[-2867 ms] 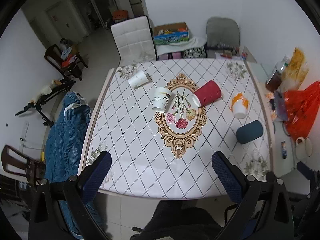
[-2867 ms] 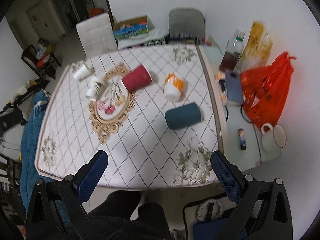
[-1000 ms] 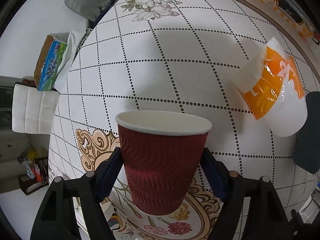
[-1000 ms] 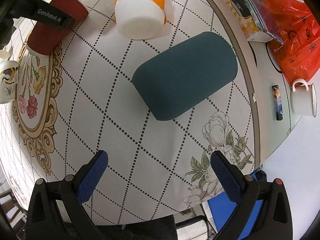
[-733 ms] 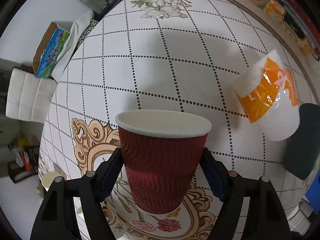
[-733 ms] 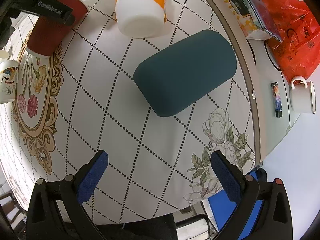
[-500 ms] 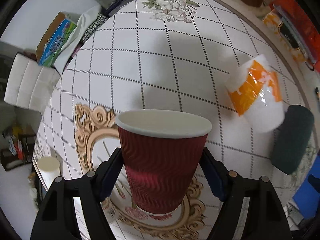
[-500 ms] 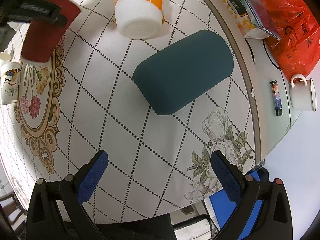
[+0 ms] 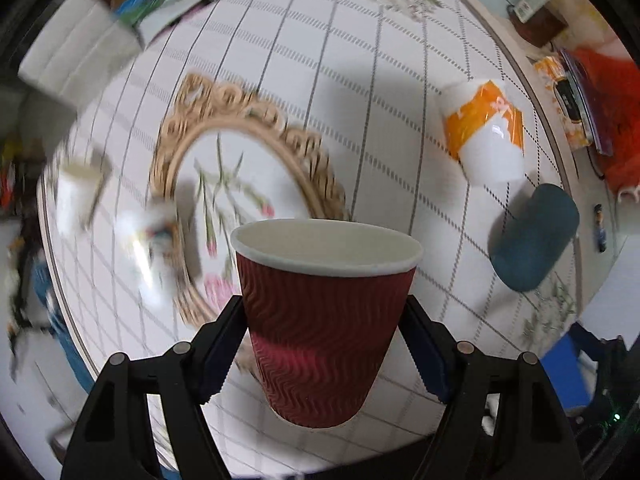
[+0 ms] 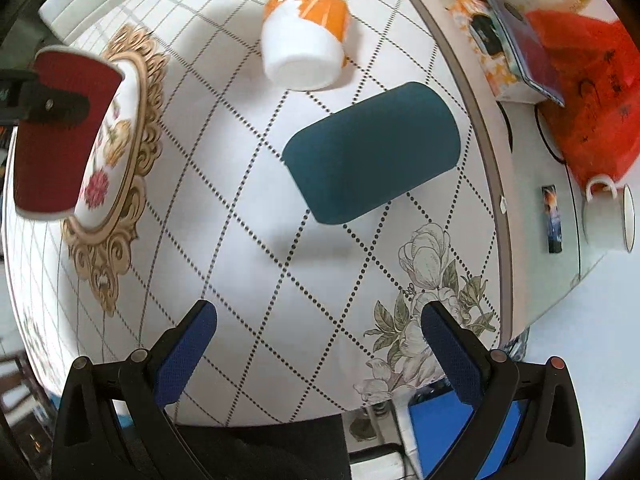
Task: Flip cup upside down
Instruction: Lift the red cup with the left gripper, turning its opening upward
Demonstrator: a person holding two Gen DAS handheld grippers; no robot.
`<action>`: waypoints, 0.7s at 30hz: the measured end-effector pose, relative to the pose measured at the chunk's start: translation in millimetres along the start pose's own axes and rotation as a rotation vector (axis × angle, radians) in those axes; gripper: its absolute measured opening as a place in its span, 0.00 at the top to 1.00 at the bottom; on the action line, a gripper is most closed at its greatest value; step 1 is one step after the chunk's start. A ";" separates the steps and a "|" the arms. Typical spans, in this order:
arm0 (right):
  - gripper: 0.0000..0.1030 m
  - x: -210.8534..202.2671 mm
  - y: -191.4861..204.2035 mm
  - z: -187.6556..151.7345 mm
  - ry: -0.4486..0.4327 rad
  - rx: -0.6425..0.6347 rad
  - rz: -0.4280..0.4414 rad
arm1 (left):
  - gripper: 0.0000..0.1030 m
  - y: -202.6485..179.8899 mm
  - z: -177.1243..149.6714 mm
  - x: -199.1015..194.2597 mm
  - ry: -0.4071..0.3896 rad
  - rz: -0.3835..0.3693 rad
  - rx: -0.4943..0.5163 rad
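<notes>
Bright, even indoor light. Left wrist cam: heavy motion blur on bg, esp. left side; red cup [image 9: 326,312] sharp. Right wrist cam mostly sharp. Soft shadows on tablecloth [image 10: 248,216]. Glare on orange cup [image 9: 486,136]. Strong fisheye warp, black vignette at corners.

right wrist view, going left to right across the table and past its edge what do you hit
red cup in the left gripper → orange and white cup → dark teal cup → small dark packet → white enamel mug
</notes>
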State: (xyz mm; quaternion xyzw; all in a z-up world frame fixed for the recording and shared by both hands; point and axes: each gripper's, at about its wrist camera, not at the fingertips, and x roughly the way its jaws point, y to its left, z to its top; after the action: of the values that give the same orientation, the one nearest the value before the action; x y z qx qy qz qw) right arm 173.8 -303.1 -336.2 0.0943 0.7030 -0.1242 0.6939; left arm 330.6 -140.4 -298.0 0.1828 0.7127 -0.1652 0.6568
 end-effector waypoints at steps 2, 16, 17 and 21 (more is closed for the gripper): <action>0.00 -1.5 2.9 -4.7 -0.003 -0.037 0.001 | 0.27 4.2 -14.8 4.2 0.027 -0.032 -0.063; 0.00 16.2 20.5 -33.1 0.005 -0.230 0.011 | 0.27 9.6 -110.0 55.5 0.105 -0.203 -0.469; 0.00 18.5 21.9 -33.5 0.009 -0.240 0.009 | 0.27 7.8 -113.3 59.0 0.102 -0.201 -0.477; 0.00 26.4 31.6 -38.8 0.024 -0.271 -0.001 | 0.27 -0.8 -120.1 70.1 0.095 -0.180 -0.483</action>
State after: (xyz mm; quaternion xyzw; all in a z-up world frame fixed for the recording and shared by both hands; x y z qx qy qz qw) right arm 145.9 -262.2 -363.7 0.0009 0.7215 -0.0273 0.6918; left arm 220.0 -80.9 -357.9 -0.0358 0.7748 -0.0391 0.6300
